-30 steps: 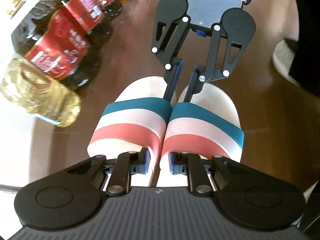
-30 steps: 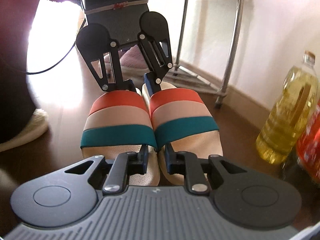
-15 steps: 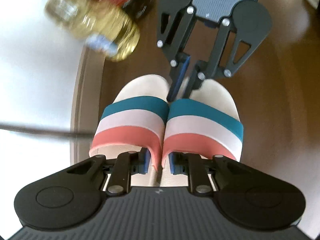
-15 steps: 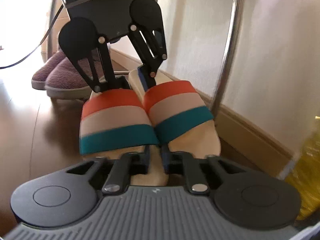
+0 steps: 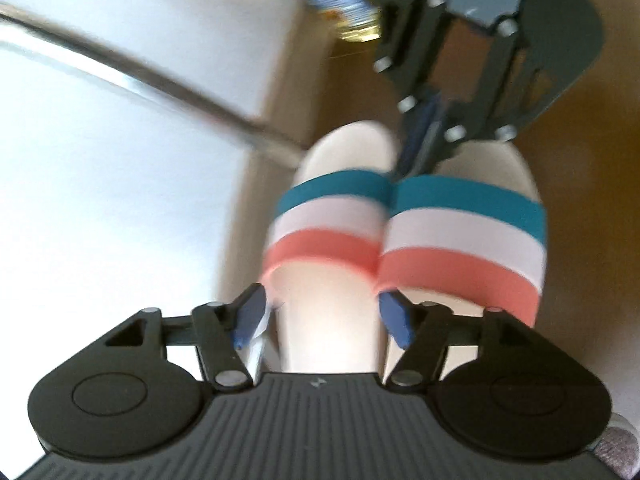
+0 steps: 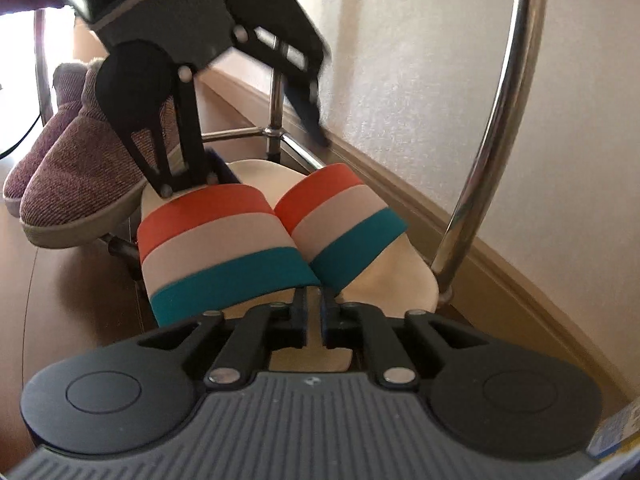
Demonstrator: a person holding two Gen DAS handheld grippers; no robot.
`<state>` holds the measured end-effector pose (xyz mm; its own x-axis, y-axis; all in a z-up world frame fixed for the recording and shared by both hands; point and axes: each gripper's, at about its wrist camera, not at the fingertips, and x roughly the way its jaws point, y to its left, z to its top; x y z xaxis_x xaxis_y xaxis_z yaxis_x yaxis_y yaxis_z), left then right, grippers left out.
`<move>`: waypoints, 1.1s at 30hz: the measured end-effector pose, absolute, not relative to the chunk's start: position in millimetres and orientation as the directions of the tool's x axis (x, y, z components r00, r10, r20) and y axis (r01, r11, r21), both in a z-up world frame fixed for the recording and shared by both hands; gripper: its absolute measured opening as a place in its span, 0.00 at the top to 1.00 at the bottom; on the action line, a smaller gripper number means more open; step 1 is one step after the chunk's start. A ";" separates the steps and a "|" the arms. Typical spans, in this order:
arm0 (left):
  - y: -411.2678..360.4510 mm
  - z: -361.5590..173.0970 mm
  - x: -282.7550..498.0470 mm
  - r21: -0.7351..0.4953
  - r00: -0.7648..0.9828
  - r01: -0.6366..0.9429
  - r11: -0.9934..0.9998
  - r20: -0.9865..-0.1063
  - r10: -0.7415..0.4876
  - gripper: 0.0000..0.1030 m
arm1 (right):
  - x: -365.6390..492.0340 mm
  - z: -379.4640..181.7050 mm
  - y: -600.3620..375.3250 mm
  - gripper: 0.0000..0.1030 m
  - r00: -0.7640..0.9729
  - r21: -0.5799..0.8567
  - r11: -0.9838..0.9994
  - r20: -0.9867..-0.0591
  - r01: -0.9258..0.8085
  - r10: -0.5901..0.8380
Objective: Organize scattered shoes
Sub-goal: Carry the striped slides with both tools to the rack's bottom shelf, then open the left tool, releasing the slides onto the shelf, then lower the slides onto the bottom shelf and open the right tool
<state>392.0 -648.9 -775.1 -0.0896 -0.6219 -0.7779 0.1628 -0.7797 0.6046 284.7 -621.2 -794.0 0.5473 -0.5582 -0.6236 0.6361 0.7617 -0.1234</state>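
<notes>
Brown wood floor (image 6: 76, 304) and a pale wall (image 6: 440, 80) with a baseboard made up the backdrop, all seen from the right wrist camera. Far left, a pair of purple fuzzy slippers (image 6: 76, 176) sat on the low chrome shoe rack (image 6: 496, 120). Just right of them were the striped slides (image 6: 224, 236), side by side and touching, red band far, teal band near, lying between the rack's posts. The left gripper (image 6: 260, 148) hung over their far end with its jaws spread wide apart, one finger touching the left slide, the other up near the wall. Nearest the camera, the right gripper (image 6: 314, 320) had its jaws pinched in on the inner edges of the two slides. The left wrist view was pretty blurry, with a yellow oil bottle (image 5: 344, 4) at the far edge.
</notes>
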 end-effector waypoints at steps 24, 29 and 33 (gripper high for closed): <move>-583.5 -786.2 436.8 -0.035 -0.158 0.973 -0.226 -0.818 -0.553 0.29 | 279.6 -812.4 -637.6 0.57 0.642 -0.102 0.842 -0.602 0.529 -0.476; -563.2 -775.4 435.3 0.007 -0.106 0.979 -0.204 -0.836 -0.538 0.31 | 277.6 -810.4 -630.8 0.56 0.649 -0.091 0.838 -0.589 0.539 -0.481; -575.6 -784.5 441.4 -0.005 -0.088 0.988 -0.156 -0.843 -0.530 0.27 | 279.3 -811.0 -635.8 0.56 0.656 -0.088 0.844 -0.588 0.529 -0.473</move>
<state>441.4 -575.6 -784.5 -0.0884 -0.5303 -0.8432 0.9877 -0.1561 -0.0054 279.3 -635.8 -811.0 0.6560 -0.4728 -0.5883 0.5293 0.8439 -0.0880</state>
